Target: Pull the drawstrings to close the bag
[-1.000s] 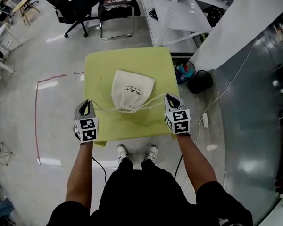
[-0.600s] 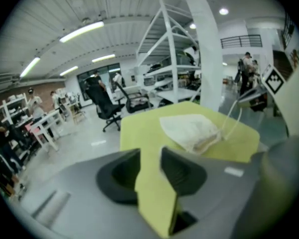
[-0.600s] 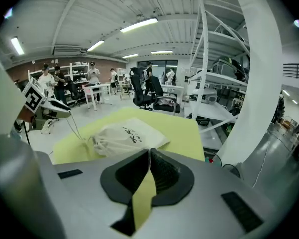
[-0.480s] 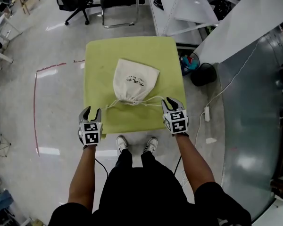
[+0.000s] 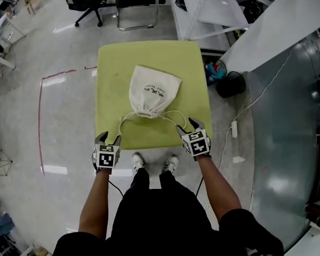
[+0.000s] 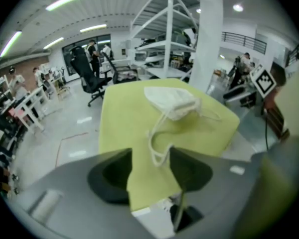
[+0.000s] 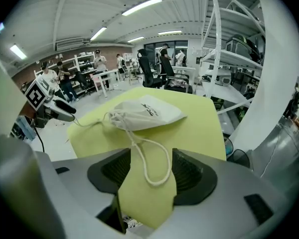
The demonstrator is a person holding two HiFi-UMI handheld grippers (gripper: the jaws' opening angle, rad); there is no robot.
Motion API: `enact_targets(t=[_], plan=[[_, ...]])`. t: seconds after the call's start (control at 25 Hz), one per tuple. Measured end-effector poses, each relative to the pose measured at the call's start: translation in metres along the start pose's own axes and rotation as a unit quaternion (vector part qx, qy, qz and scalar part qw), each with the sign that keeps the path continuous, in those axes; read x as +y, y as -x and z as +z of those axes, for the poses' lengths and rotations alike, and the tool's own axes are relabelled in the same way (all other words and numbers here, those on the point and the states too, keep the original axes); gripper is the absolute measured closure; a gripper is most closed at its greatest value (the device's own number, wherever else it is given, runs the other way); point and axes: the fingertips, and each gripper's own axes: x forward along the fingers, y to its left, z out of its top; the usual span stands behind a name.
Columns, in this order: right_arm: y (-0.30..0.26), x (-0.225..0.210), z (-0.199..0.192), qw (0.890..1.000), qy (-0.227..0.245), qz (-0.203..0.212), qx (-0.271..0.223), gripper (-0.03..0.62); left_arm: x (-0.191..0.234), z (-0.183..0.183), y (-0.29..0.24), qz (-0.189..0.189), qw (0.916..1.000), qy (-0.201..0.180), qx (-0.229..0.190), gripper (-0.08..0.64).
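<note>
A white drawstring bag (image 5: 153,95) lies on the yellow-green table (image 5: 113,68), its mouth gathered toward the near edge. Two slack cord loops trail from it: the left loop (image 5: 122,126) and the right loop (image 5: 177,116). My left gripper (image 5: 109,138) is at the table's near left edge, jaws opening; in the left gripper view the cord loop (image 6: 157,146) lies loose between its jaws (image 6: 150,158), not pressed. My right gripper (image 5: 187,126) is at the near right edge, jaws opening too, and the right loop (image 7: 155,163) rests slack between them (image 7: 150,167). The bag (image 7: 145,112) lies beyond.
Office chairs (image 5: 133,1) stand behind the table and white shelving (image 5: 202,9) at the back right. A black bin (image 5: 230,84) and a power strip (image 5: 233,128) sit on the floor to the right. Red tape (image 5: 41,116) marks the floor on the left.
Both grippers let go of the taut cords and drew back to the table's near edge. The cords dropped slack onto the table, and the bag's mouth stays gathered.
</note>
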Motion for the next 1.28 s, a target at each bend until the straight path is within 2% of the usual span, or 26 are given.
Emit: enact_targets(t=[0.28, 0.44, 0.64, 0.88, 1.08, 1.16, 1.28], plan=[[0.008, 0.015, 0.009, 1.000, 0.010, 0.008, -0.016, 0.362, -0.010, -0.009, 0.014, -0.010, 0.9999, 0.012, 0.001, 0.318], [0.013, 0.024, 0.012, 0.999, 0.021, 0.011, -0.023, 0.361, -0.018, -0.018, 0.021, -0.018, 0.9998, 0.007, 0.006, 0.318], [0.023, 0.033, 0.023, 0.999, 0.029, 0.011, -0.045, 0.362, -0.020, -0.009, 0.033, -0.005, 0.9998, 0.010, -0.018, 0.321], [0.047, 0.043, 0.059, 0.995, 0.037, 0.005, -0.095, 0.370, -0.019, 0.044, 0.056, 0.015, 0.9958, 0.001, -0.090, 0.342], [0.076, 0.046, 0.100, 0.987, 0.049, -0.002, -0.154, 0.445, -0.016, 0.105, 0.087, 0.037, 0.9847, -0.009, -0.170, 0.384], [0.090, 0.045, 0.116, 0.982, 0.052, -0.008, -0.181, 0.465, -0.016, 0.124, 0.100, 0.040, 0.9800, -0.010, -0.195, 0.401], [0.112, 0.043, 0.142, 0.973, 0.052, -0.022, -0.225, 0.528, -0.017, 0.149, 0.118, 0.043, 0.9730, -0.008, -0.226, 0.425]])
